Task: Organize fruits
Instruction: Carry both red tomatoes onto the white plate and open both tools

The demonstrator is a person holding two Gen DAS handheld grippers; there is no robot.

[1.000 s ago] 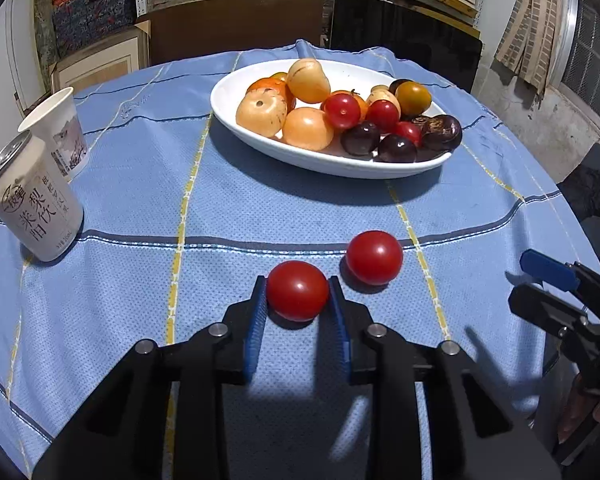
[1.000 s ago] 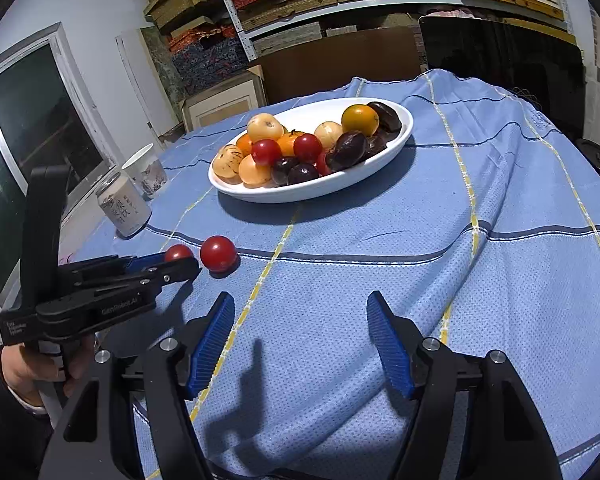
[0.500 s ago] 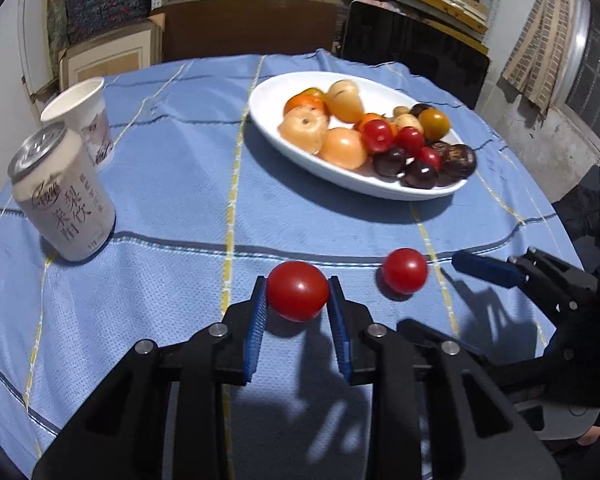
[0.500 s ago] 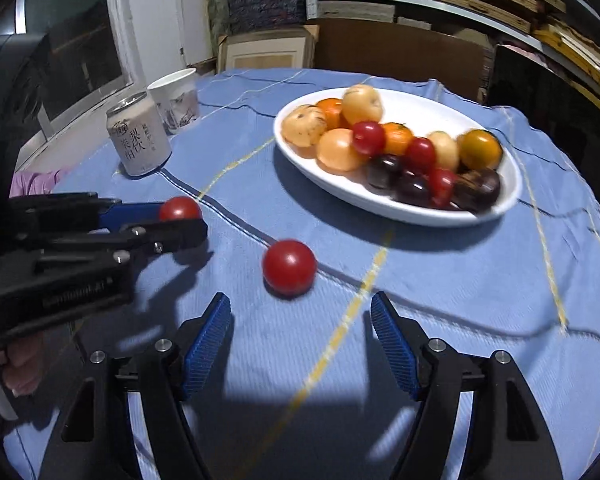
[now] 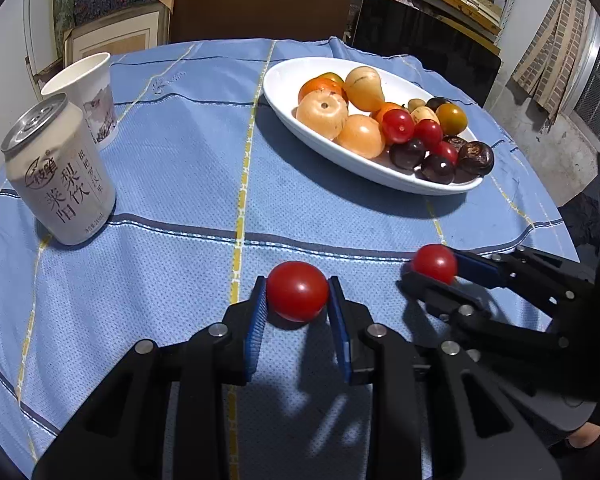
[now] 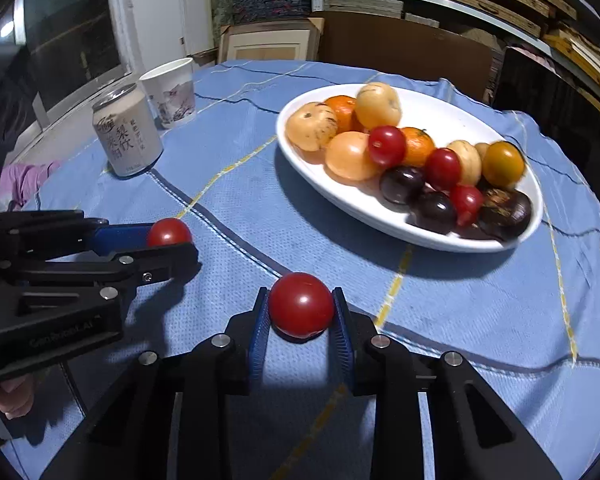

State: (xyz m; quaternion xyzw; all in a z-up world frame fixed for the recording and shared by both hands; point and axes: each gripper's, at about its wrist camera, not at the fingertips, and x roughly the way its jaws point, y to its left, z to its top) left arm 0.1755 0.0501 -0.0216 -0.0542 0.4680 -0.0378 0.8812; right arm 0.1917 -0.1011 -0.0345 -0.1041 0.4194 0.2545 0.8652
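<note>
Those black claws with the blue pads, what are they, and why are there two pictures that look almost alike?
They are two hand-held grippers, no robot arm: a person squeezes one in each hand. Each carries a wide-angle camera that looks along its own fingers, so each picture is one gripper's view, with the other gripper at its edge.

The left gripper is shut on a red tomato. The right gripper is closing on a second red tomato, which sits between its pads.

On the blue tablecloth stand a white oval plate heaped with orange, red and dark fruit, a drink can and a paper cup behind it. Both tomatoes probably belong on the plate.
</note>
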